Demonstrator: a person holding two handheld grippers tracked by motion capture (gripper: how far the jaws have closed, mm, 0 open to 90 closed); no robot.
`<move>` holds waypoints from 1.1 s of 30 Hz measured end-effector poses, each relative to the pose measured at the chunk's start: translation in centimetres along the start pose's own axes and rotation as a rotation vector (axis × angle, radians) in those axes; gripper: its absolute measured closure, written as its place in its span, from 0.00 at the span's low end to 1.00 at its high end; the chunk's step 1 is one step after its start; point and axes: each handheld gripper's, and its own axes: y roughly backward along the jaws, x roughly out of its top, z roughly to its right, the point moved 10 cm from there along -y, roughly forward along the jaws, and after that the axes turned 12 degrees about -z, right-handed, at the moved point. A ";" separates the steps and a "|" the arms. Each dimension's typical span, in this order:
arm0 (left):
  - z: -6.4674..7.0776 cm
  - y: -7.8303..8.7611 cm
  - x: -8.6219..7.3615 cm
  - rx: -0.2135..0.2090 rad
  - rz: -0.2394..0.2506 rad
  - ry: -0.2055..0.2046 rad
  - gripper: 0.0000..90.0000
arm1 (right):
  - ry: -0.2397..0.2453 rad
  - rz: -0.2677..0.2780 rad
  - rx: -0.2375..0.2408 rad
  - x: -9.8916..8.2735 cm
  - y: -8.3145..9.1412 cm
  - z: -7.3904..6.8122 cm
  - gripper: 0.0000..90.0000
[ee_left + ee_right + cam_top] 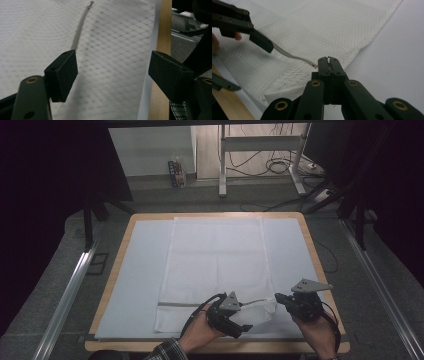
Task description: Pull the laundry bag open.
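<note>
A white mesh-patterned towel (217,260) with a thin grey stripe (175,304) near its front hem lies flat on the sheet-covered table. My right gripper (328,61) is shut on the towel's front right corner, which is pulled up a little off the sheet; it sits at the front right of the table (280,299). My left gripper (112,62) stands open just left of it, over the towel's front edge (244,317). The fabric and stripe (78,35) lie beneath the wide jaws, with no pad pressing on them. The left gripper (244,65) also shows in the right gripper view.
A white sheet (135,270) covers the wooden table, whose front rim (125,346) runs just under my hands. Metal rails (70,295) flank the table on the floor. A stand's legs (222,170) and loose cables (280,167) lie beyond the far edge.
</note>
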 end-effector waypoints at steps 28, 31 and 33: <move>-1.0 0.1 0.1 0.045 0.015 0.053 0.98 | -0.117 -0.087 0.099 -0.7 -1.1 -0.7 0.47; -1.1 0.1 0.1 0.043 0.017 0.054 0.98 | -0.152 -0.084 0.138 -1.0 -0.9 -1.2 0.37; -1.2 0.2 0.1 0.039 0.020 0.062 0.98 | -0.147 -0.077 0.156 -1.1 -0.5 -1.4 0.34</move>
